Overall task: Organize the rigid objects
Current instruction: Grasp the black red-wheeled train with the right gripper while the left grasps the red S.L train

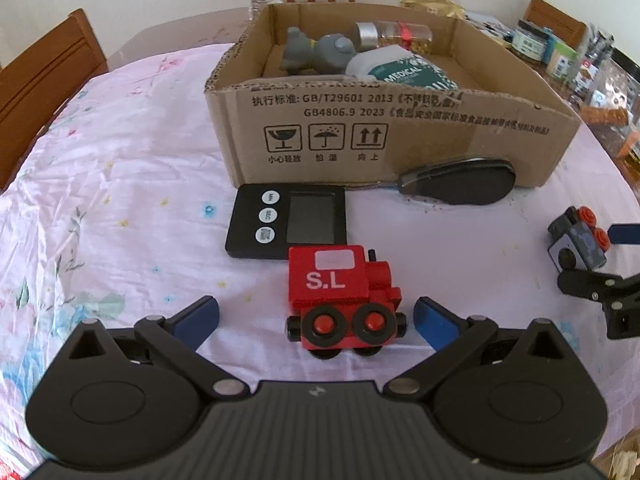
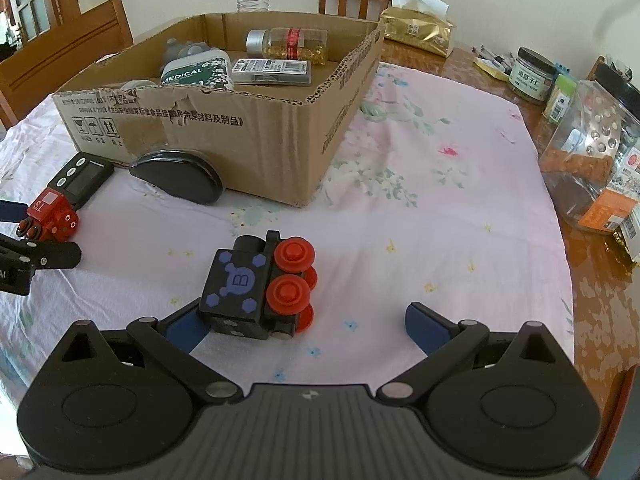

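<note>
Both sets of jaws spread wide, nothing gripped. Left gripper [image 1: 316,316] straddles red toy train [image 1: 344,300] on tablecloth [image 1: 140,184]. Right gripper [image 2: 308,328]: black toy train [image 2: 260,284] sits off-centre, against left finger [image 2: 184,330]. Risk: closing shoves or tips it, missing cardboard box [image 2: 248,136].

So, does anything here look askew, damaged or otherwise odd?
Yes. The black toy train lies tipped on its side, red wheels facing up, beside the open right gripper. The cardboard box has a torn, ragged front rim. The red toy train stands upright.
</note>
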`<action>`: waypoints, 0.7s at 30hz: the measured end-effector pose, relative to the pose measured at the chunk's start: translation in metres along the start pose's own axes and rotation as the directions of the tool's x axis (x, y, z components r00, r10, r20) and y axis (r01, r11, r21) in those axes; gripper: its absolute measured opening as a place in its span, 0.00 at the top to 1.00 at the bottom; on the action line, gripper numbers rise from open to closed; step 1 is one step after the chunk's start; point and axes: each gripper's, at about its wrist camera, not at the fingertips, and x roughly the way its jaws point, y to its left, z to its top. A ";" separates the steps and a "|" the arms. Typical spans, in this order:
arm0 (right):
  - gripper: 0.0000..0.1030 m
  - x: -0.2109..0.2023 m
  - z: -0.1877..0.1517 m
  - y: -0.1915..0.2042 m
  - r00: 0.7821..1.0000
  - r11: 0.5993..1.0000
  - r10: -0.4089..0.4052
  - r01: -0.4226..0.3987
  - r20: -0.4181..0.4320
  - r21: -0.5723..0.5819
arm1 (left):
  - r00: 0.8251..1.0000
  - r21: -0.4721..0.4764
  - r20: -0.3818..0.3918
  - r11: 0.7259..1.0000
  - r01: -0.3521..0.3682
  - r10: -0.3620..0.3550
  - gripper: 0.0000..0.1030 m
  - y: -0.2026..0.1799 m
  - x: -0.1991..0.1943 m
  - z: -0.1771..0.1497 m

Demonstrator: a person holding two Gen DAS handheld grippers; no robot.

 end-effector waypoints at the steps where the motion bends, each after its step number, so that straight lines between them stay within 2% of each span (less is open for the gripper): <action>1: 0.00 0.000 0.000 0.000 1.000 1.000 0.002 -0.002 0.000 -0.002 | 1.000 -0.006 -0.001 1.000 -0.006 0.006 0.00 -0.001 0.000 0.000; 6: 0.00 -0.001 -0.001 -0.001 1.000 1.000 0.011 -0.011 0.002 -0.015 | 1.000 -0.022 -0.002 1.000 -0.014 0.014 0.02 -0.006 -0.001 0.000; 14: 0.00 -0.001 0.000 -0.001 1.000 0.999 0.021 -0.021 0.000 -0.029 | 1.000 0.000 0.029 1.000 0.002 -0.002 0.28 -0.021 -0.009 -0.002; 17: 0.00 -0.001 0.002 -0.001 1.000 1.000 0.016 -0.016 -0.012 -0.021 | 0.999 0.007 0.039 1.000 0.008 -0.008 0.34 -0.024 -0.010 -0.002; 21: 0.00 -0.001 0.004 0.008 0.999 0.999 0.026 -0.027 -0.041 -0.035 | 0.999 0.020 0.042 1.000 0.014 -0.014 0.37 -0.024 -0.011 -0.003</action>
